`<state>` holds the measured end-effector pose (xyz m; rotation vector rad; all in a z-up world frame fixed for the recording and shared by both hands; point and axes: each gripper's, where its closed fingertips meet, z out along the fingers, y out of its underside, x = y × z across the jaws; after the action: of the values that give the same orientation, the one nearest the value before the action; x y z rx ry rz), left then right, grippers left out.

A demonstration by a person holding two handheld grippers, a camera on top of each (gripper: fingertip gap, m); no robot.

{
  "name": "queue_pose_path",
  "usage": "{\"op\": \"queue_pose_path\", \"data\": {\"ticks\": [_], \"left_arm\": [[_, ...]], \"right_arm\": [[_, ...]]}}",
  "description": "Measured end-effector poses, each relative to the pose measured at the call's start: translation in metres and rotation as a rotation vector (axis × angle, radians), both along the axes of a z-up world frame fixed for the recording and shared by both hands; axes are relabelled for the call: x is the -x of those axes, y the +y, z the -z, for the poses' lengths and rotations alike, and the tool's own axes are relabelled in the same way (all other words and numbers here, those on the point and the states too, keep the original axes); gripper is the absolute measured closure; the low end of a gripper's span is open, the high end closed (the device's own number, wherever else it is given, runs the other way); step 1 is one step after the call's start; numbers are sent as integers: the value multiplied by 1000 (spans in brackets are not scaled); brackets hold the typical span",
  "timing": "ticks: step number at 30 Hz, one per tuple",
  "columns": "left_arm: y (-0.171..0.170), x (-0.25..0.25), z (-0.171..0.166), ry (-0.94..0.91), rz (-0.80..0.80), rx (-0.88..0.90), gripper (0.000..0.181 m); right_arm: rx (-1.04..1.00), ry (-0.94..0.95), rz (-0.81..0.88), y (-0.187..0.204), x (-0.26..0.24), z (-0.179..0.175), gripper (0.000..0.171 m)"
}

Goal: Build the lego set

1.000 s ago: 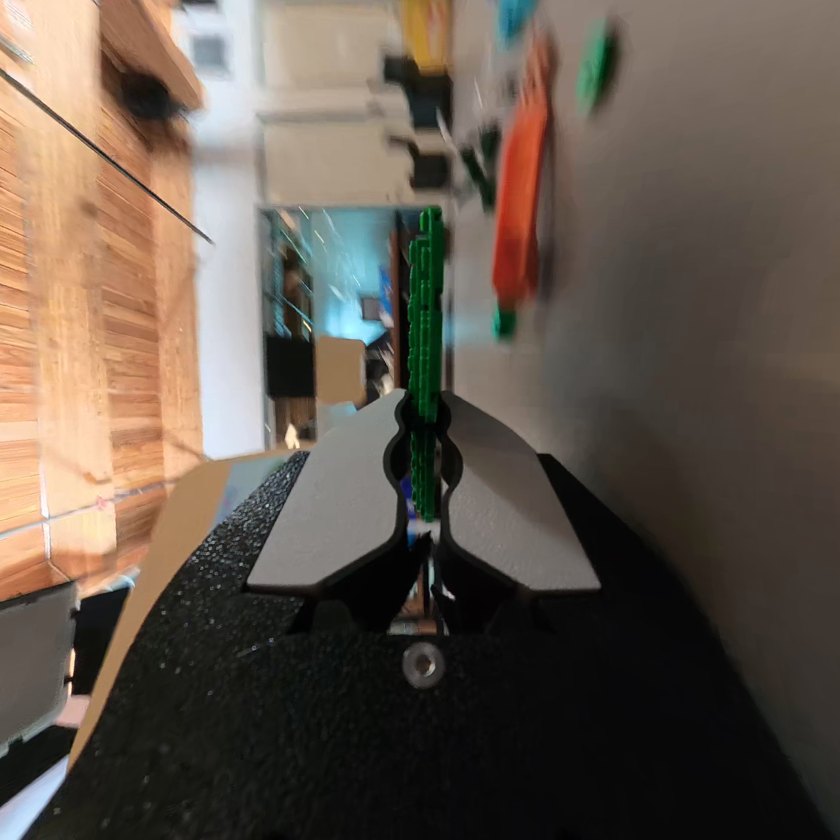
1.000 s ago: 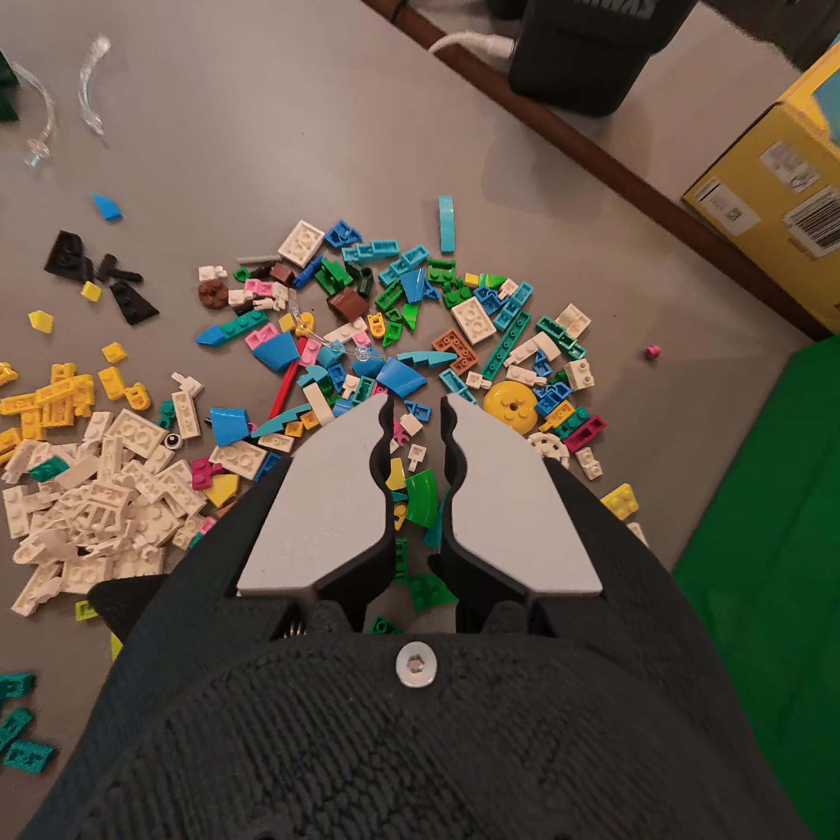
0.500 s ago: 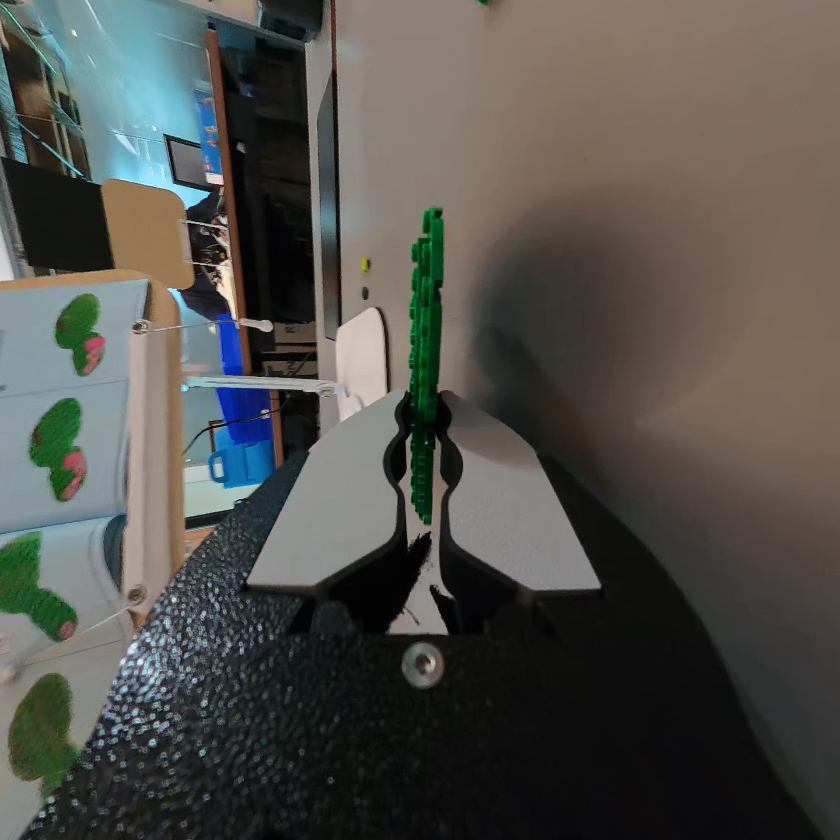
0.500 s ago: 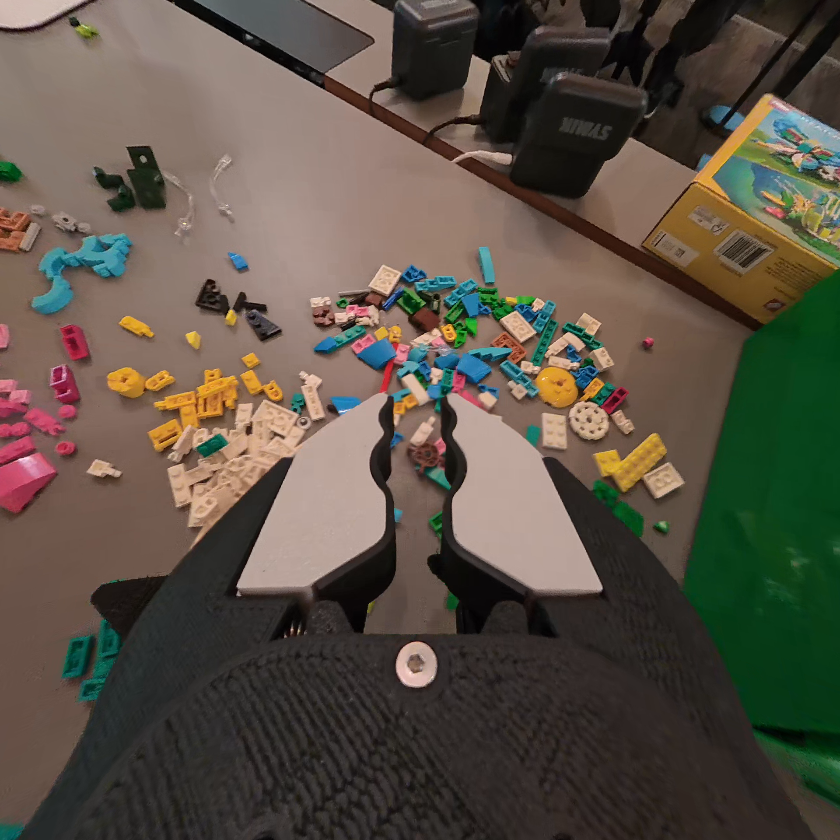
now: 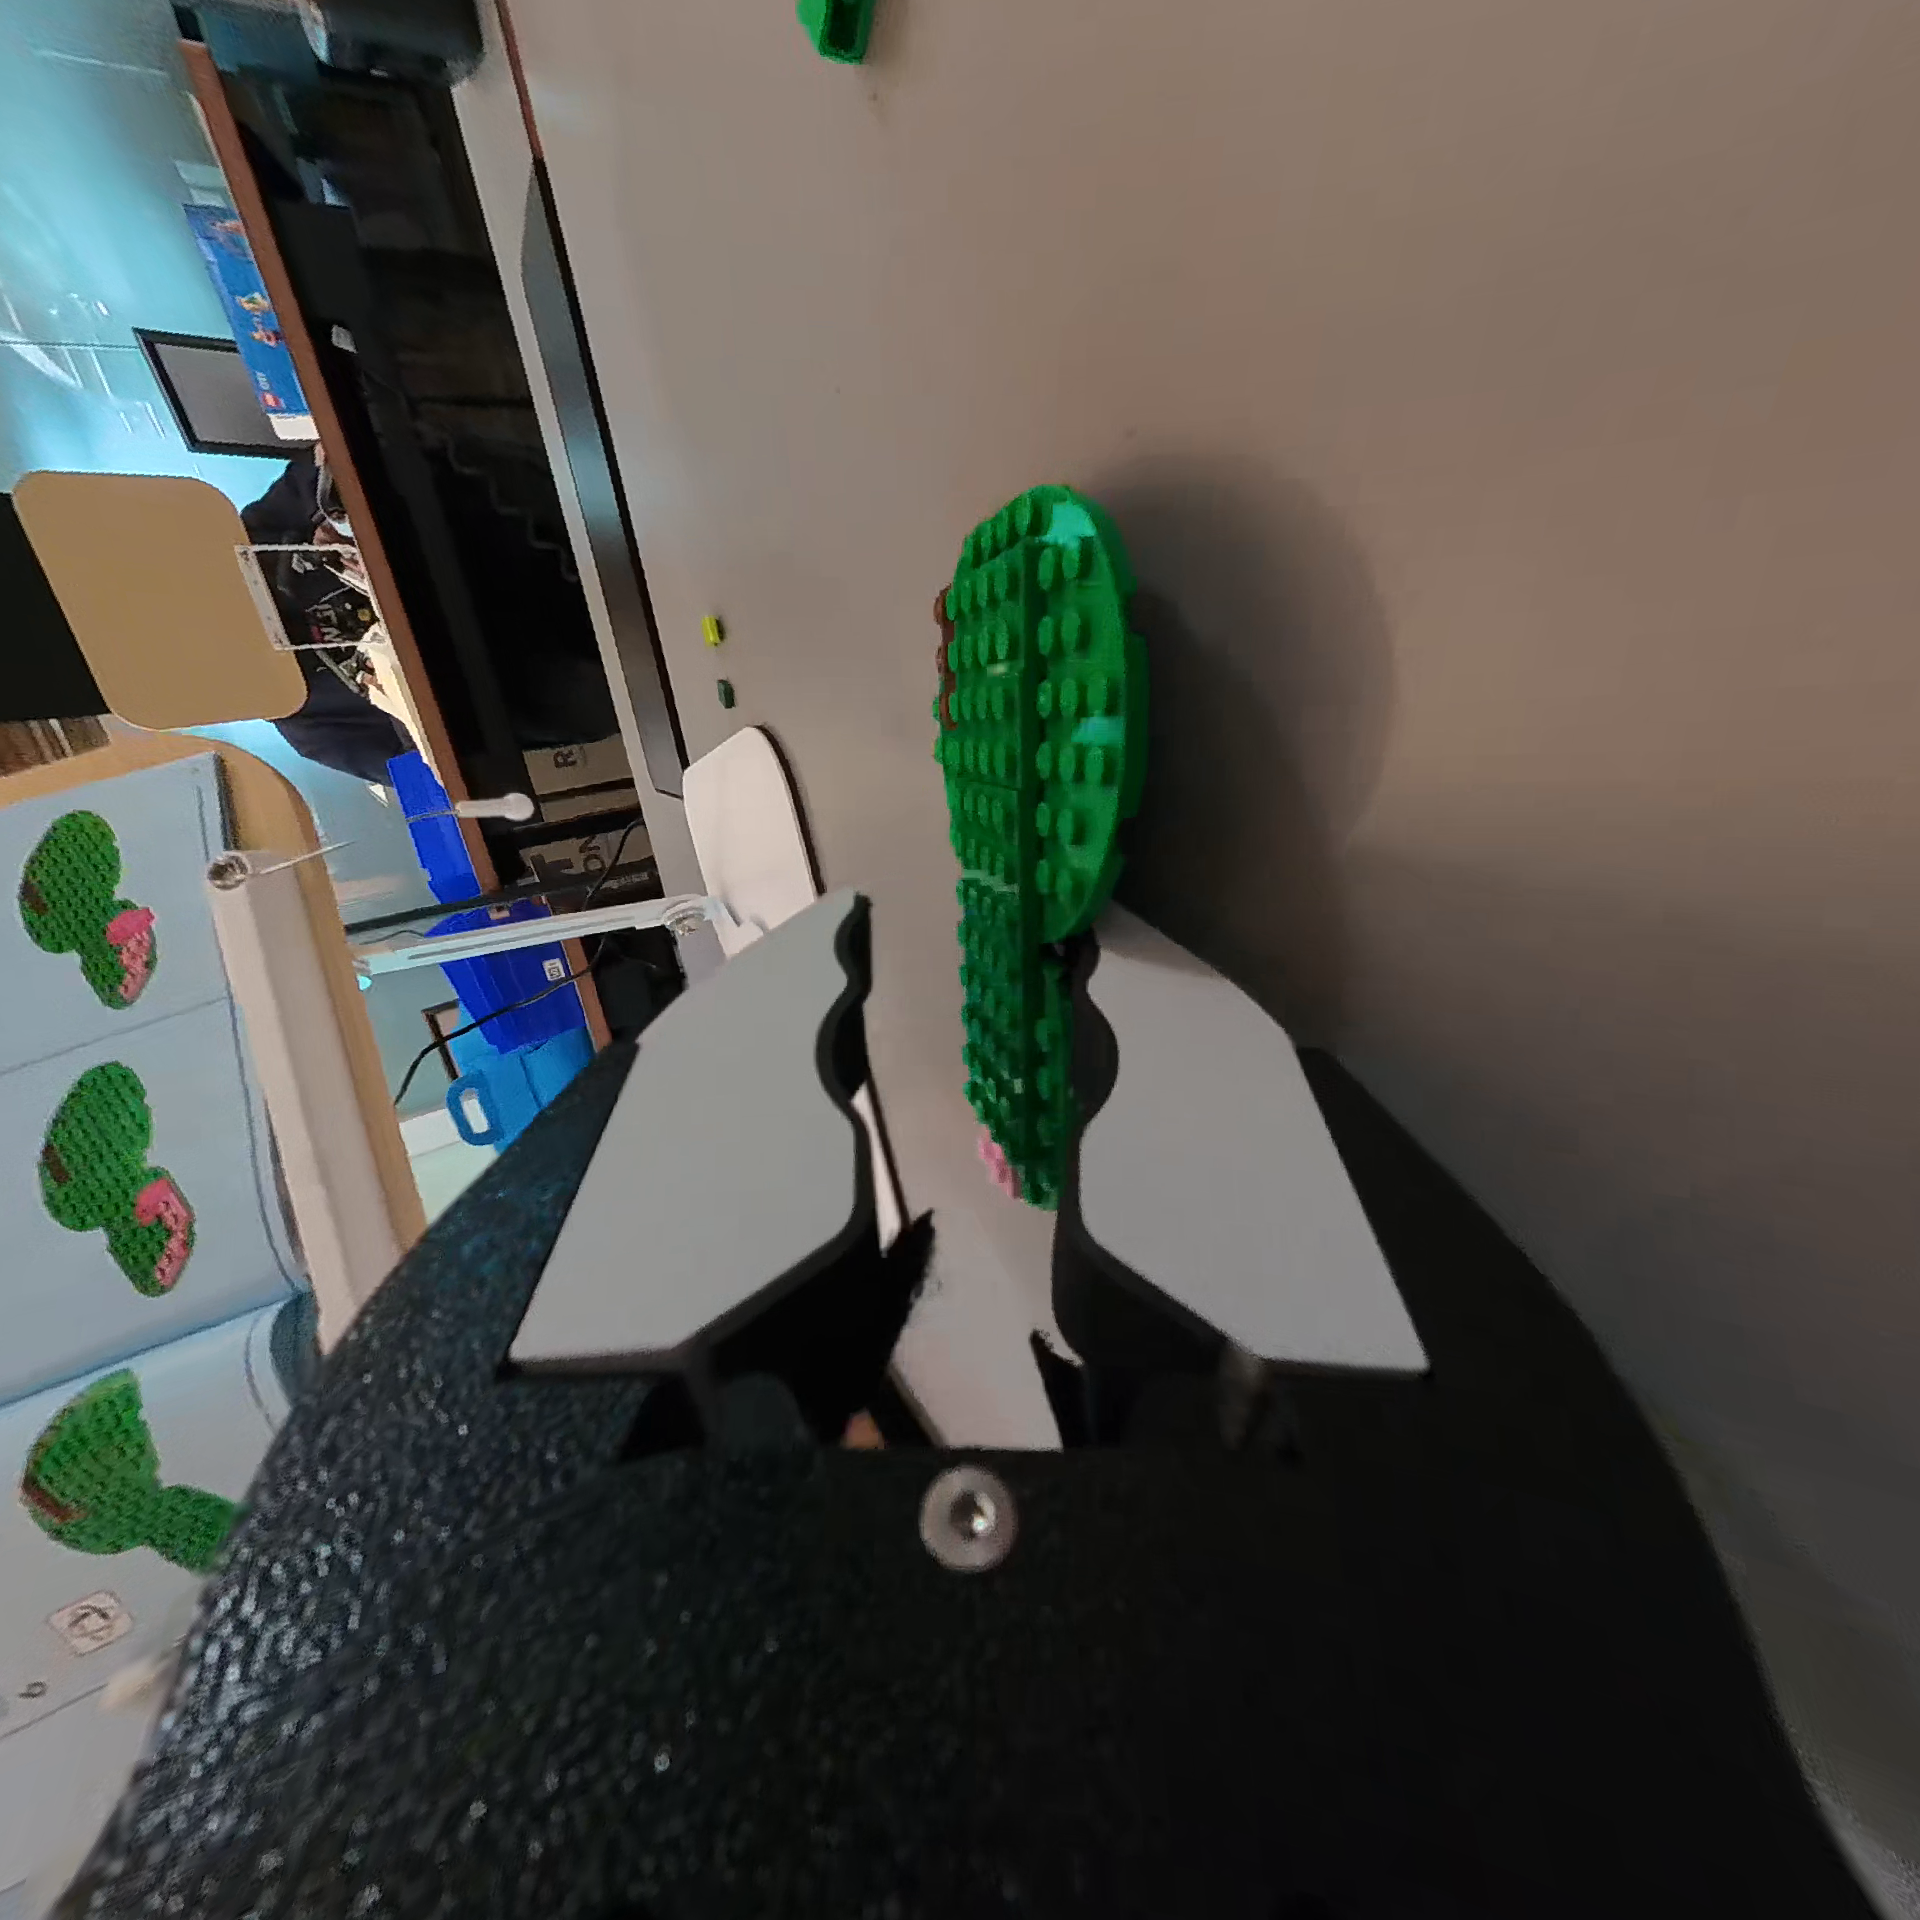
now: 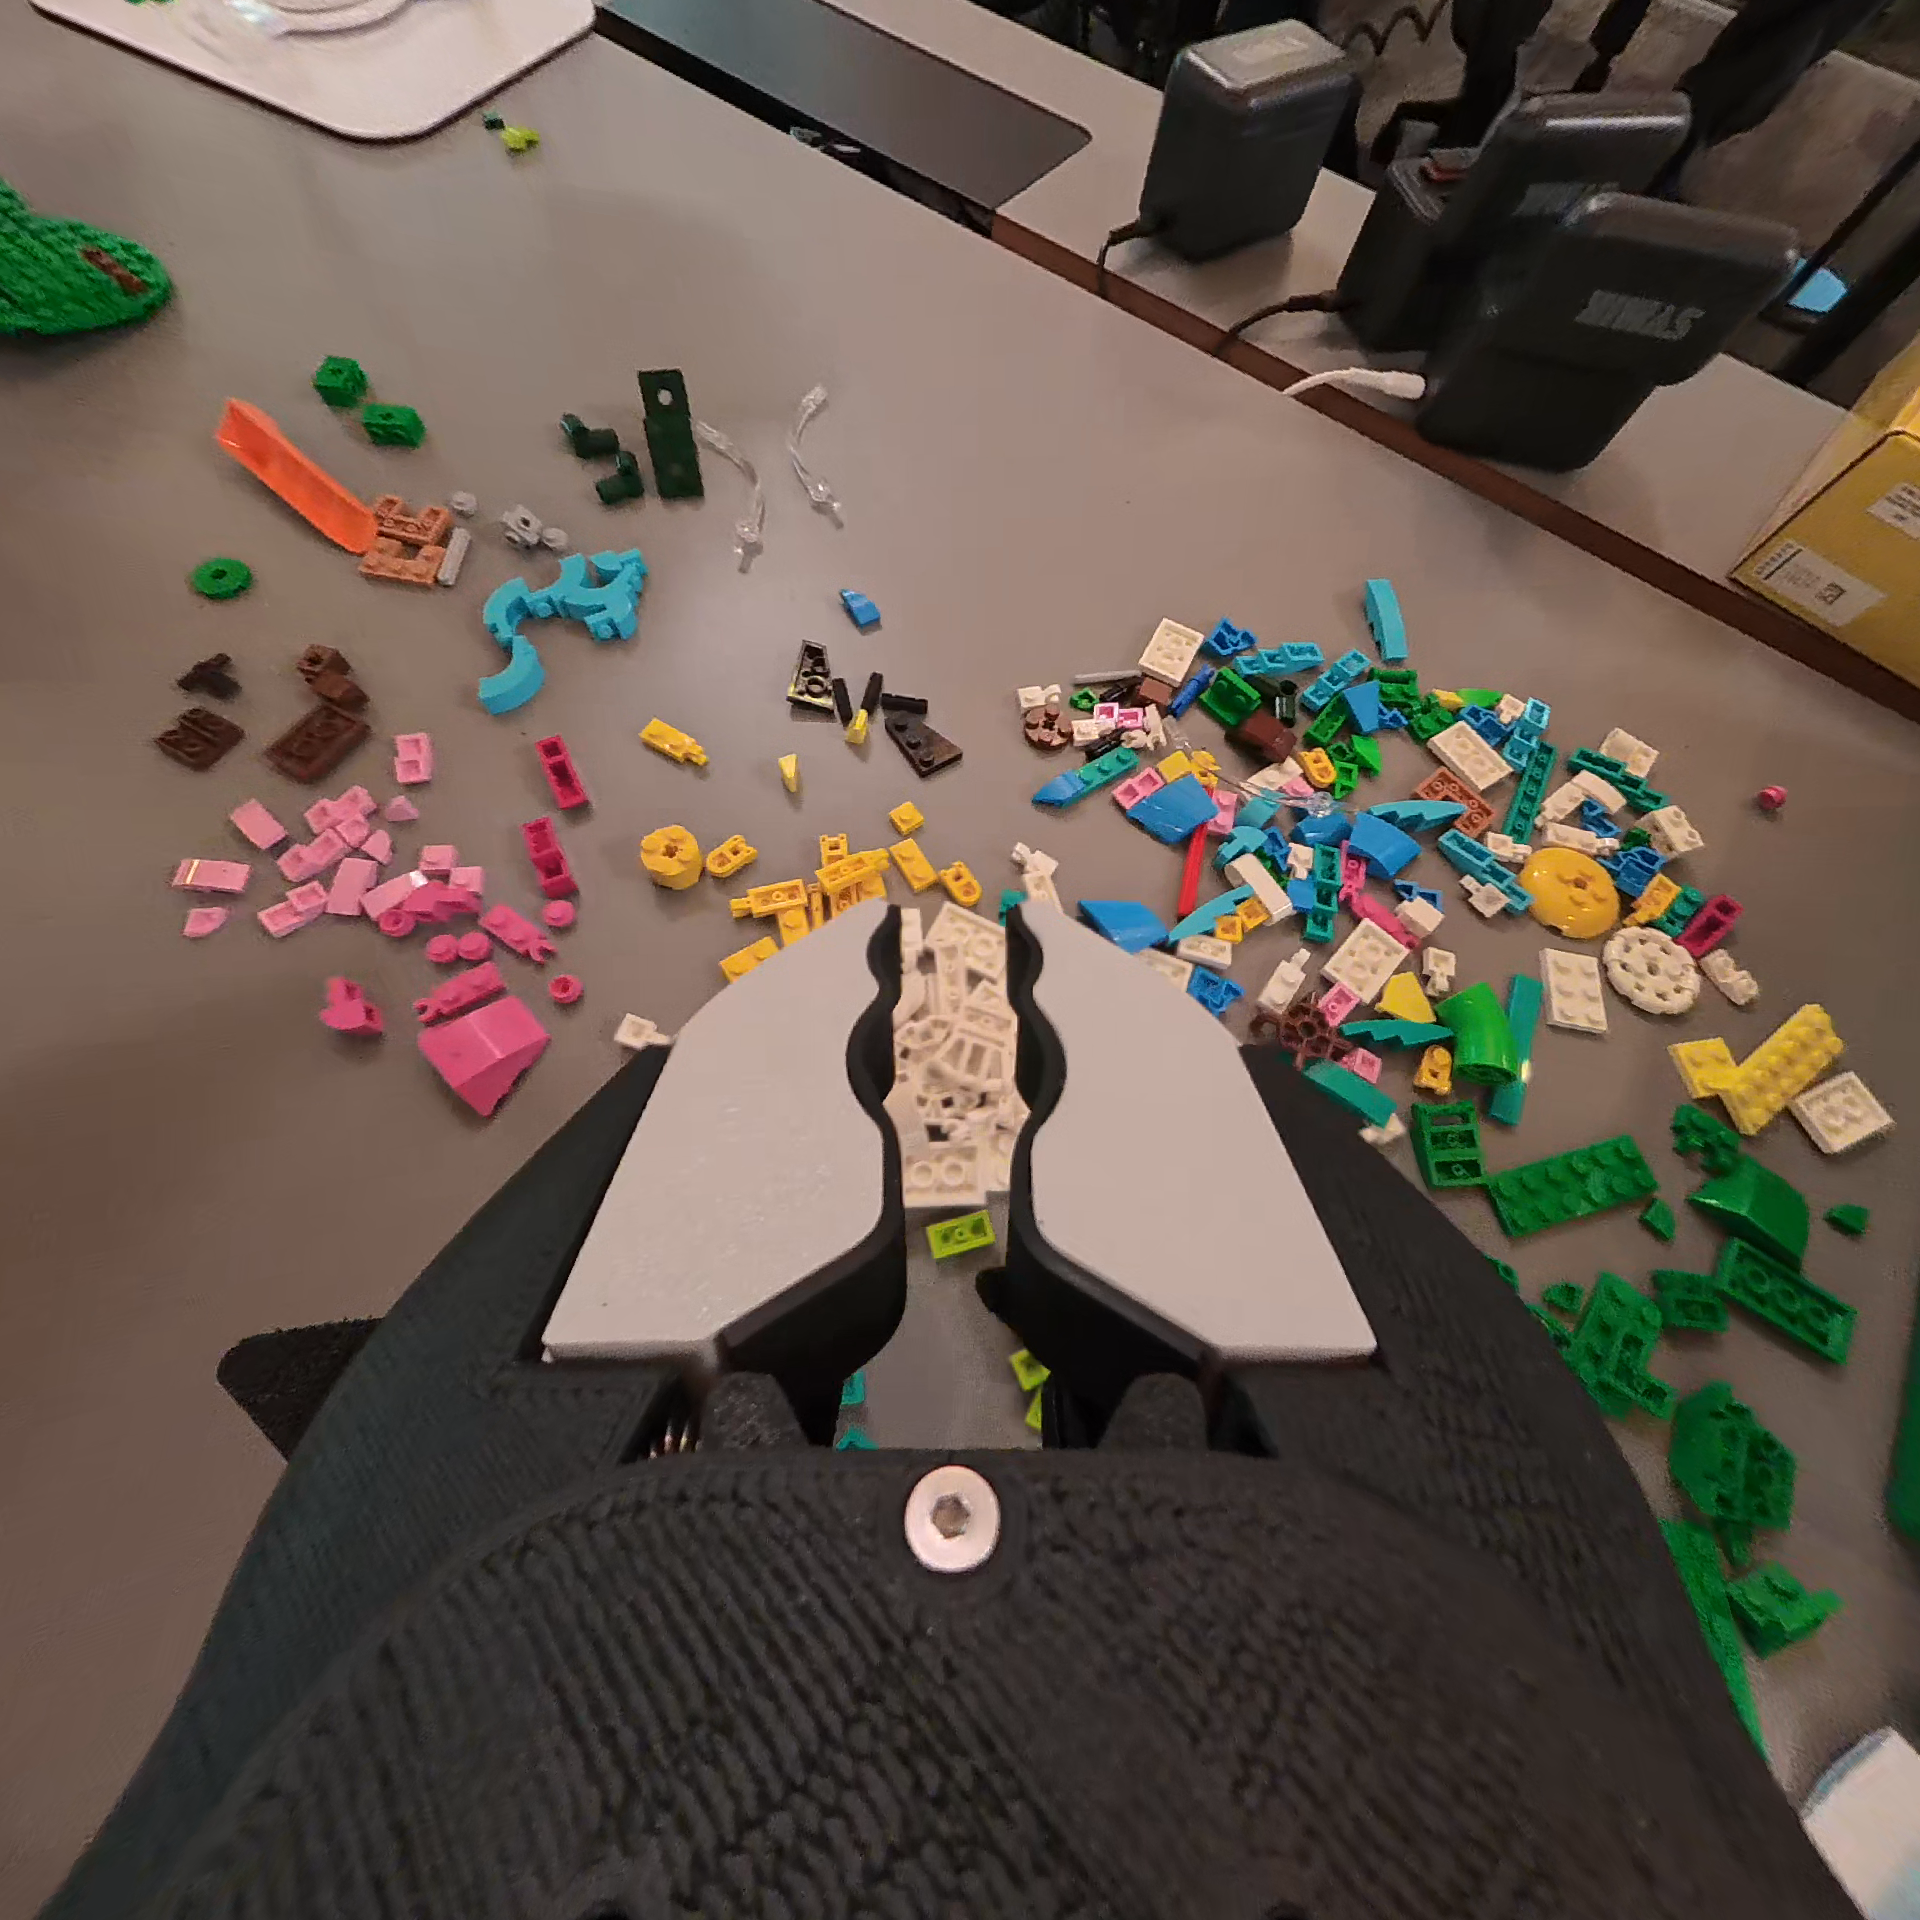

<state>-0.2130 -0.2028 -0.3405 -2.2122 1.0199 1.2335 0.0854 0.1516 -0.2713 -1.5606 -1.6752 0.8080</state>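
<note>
My left gripper (image 5: 966, 1039) stands released, jaws parted, with the green baseplate (image 5: 1039, 748) at centre frame lying against the grey table (image 5: 1455, 416) and touching only the right-hand finger. My right gripper (image 6: 951, 1029) hovers slightly parted and empty over the white bricks (image 6: 956, 1081). Pulling the left away carelessly could drag the plate, I judge.

Right claw (image 6: 951, 914), parted and empty, hangs above white bricks (image 6: 961, 1049) on grey table (image 6: 987, 436).
</note>
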Motion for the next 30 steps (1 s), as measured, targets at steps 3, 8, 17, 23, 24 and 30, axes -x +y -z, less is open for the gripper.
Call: {"op": "queue_pose_path", "data": {"ticks": [3, 8, 17, 23, 24, 30], "left_arm": [[0, -5, -3, 20, -3, 43, 138], [-11, 0, -10, -11, -176, 108, 114], [-29, -33, -24, -593, -207, -26, 86], [-10, -45, -86, -746, 54, -436, 120], [-4, -47, -98, -759, 109, -545, 132], [39, -61, -138, -1050, 83, -1215, 155]], "right_arm": [[-6, 2, 17, -7, -7, -3, 154], [30, 11, 59, -20, -23, -8, 154], [61, 76, 73, -64, -33, -15, 154], [-10, 201, 147, -74, -34, -34, 156], [-29, 227, 177, -72, -36, -36, 156], [-205, 344, 387, -38, -49, -30, 158]]}}
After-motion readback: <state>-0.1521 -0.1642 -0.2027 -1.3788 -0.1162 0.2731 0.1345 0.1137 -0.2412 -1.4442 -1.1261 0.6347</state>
